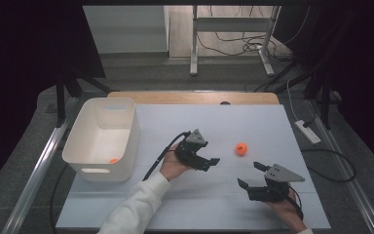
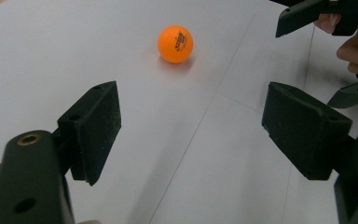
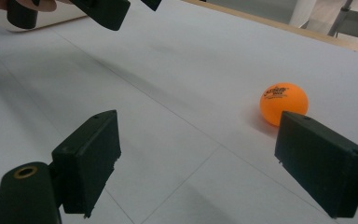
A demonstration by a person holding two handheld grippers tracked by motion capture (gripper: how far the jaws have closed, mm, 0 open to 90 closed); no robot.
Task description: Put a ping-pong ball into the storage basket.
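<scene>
High view: a white-topped desk (image 1: 214, 122) carries a white bin (image 1: 102, 139) near its left edge, and a small orange object (image 1: 113, 160) lies on the bin's floor at the near side. An orange ball (image 1: 242, 148) sits on the bare desk surface right of centre, apart from everything else. The left gripper (image 1: 213, 161) is held in a hand (image 1: 171, 166) in a white sleeve (image 1: 134, 207), near the middle of the desk, its jaws pointing right toward the ball and empty. The right gripper (image 1: 251, 174) sits closer to the near edge, on the right side, with its jaws spread wide and nothing between them; the ball lies beyond it, farther from the near edge.

Left gripper view shows its two black jaws standing well apart with bare desk between them, the ball (image 2: 175, 44) farther ahead and untouched. Right gripper view shows its jaws equally wide, and the ball (image 3: 283, 103) rests on the desk just beyond the right-hand jaw, not between them.
</scene>
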